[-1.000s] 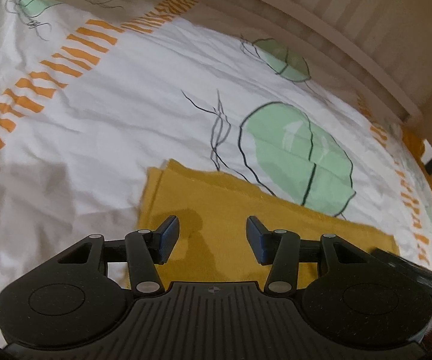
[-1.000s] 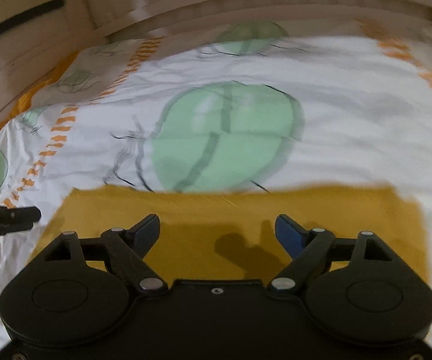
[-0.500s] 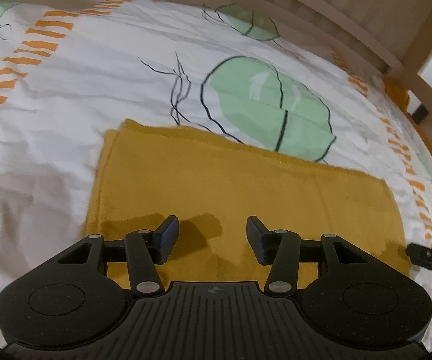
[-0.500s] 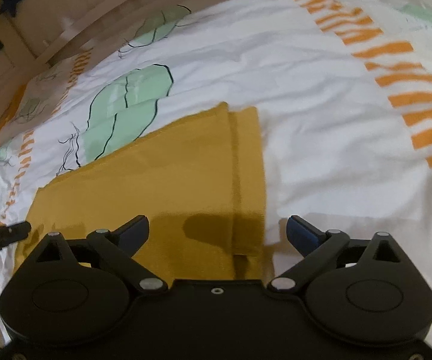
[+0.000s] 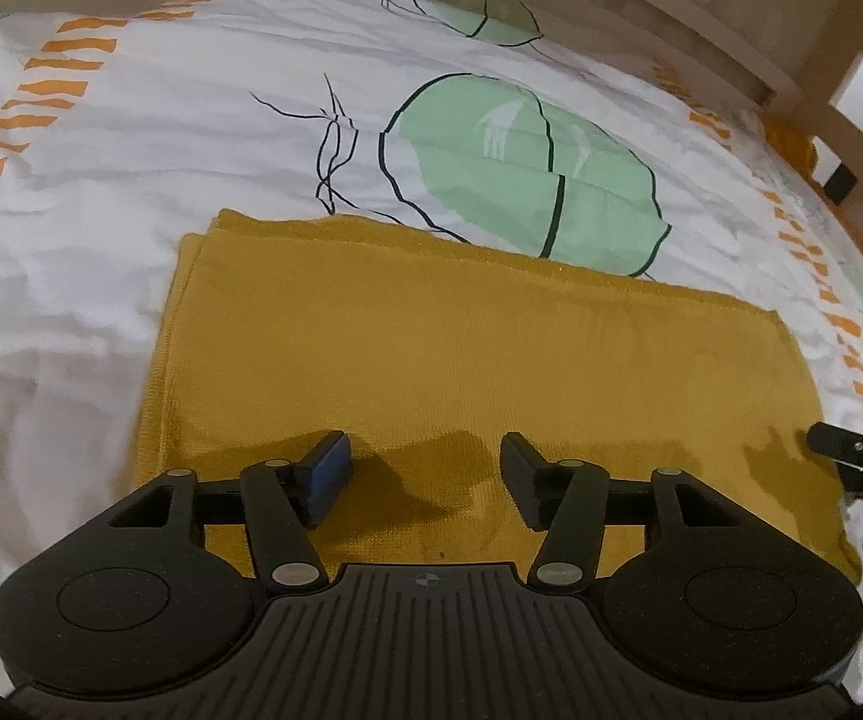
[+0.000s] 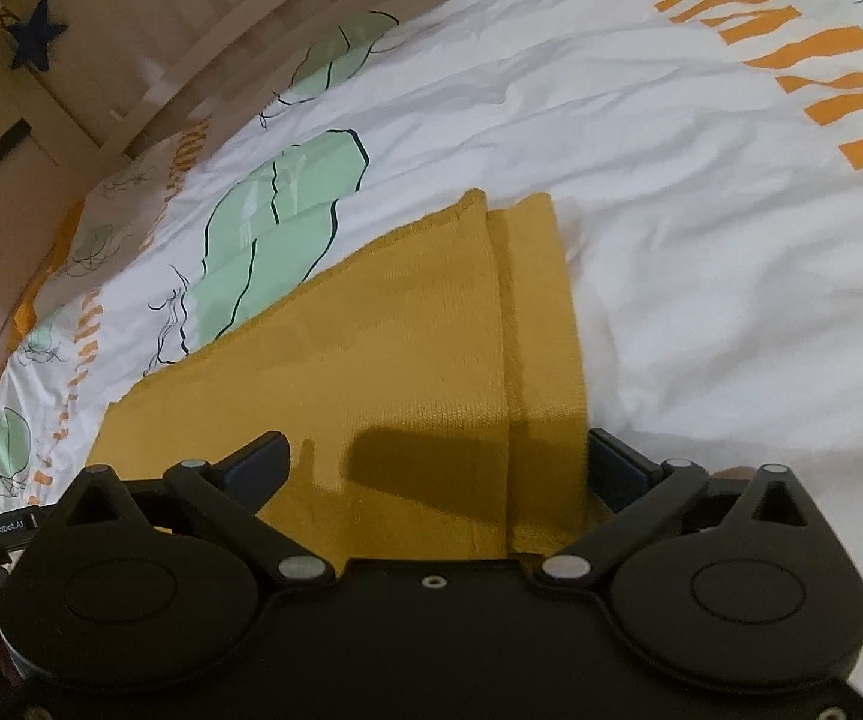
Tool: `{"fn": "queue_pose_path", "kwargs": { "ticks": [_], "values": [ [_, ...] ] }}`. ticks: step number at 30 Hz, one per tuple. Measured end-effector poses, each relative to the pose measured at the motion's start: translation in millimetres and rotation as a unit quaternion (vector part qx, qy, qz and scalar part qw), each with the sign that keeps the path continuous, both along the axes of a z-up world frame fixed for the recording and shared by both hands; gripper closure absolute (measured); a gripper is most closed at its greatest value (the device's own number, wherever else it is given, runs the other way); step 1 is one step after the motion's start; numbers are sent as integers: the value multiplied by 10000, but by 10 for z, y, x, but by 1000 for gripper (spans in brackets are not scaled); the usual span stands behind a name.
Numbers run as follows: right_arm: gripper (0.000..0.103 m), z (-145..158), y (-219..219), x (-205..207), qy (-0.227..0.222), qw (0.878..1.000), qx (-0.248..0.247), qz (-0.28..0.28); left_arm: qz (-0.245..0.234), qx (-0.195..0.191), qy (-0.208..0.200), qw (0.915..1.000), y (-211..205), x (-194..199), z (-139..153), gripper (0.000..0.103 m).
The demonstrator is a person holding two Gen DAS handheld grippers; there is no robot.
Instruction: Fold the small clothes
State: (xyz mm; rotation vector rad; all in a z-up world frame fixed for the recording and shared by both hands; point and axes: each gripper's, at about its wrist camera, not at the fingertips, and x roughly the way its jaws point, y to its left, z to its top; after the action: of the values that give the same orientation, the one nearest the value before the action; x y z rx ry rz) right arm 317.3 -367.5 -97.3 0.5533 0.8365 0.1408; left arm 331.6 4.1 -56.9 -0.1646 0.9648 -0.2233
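A mustard-yellow knit garment (image 5: 461,354) lies flat, folded into a long rectangle, on a white bedsheet (image 5: 131,138) with green leaves and orange dashes. My left gripper (image 5: 425,480) is open and empty just above the garment's near edge, toward its left end. In the right wrist view the garment (image 6: 383,372) shows a layered right end with a narrow strip beside the top layer. My right gripper (image 6: 437,462) is open over that right end, its jaws standing either side of the near edge. The right gripper's tip (image 5: 839,450) shows at the left view's right edge.
A wooden bed rail (image 5: 701,18) runs along the far side of the bed. A dark blue star (image 6: 35,39) hangs on the wooden wall at the far left. The white sheet (image 6: 701,210) stretches to the right of the garment.
The right gripper has swung right, from the middle of the garment to its right end, and opened wider. The left view has pulled back a little, showing more of the garment.
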Motion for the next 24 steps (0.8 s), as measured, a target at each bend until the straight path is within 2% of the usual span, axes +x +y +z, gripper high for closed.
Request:
{"fn": "queue_pose_path", "kwargs": {
  "ticks": [11,18,24],
  "values": [
    [0,18,86,13,38,9996,-258,-45,-295,465,-108,9984,-206,-28,-56,29],
    [0,30,54,30,183,9997,-142,-103,-396,854,-250,9952,-354,-85,-96,21],
    [0,26,38,33,200,9998,-92,-16,-565,1070,-316,9922,-463,-110,-158,5]
  ]
}}
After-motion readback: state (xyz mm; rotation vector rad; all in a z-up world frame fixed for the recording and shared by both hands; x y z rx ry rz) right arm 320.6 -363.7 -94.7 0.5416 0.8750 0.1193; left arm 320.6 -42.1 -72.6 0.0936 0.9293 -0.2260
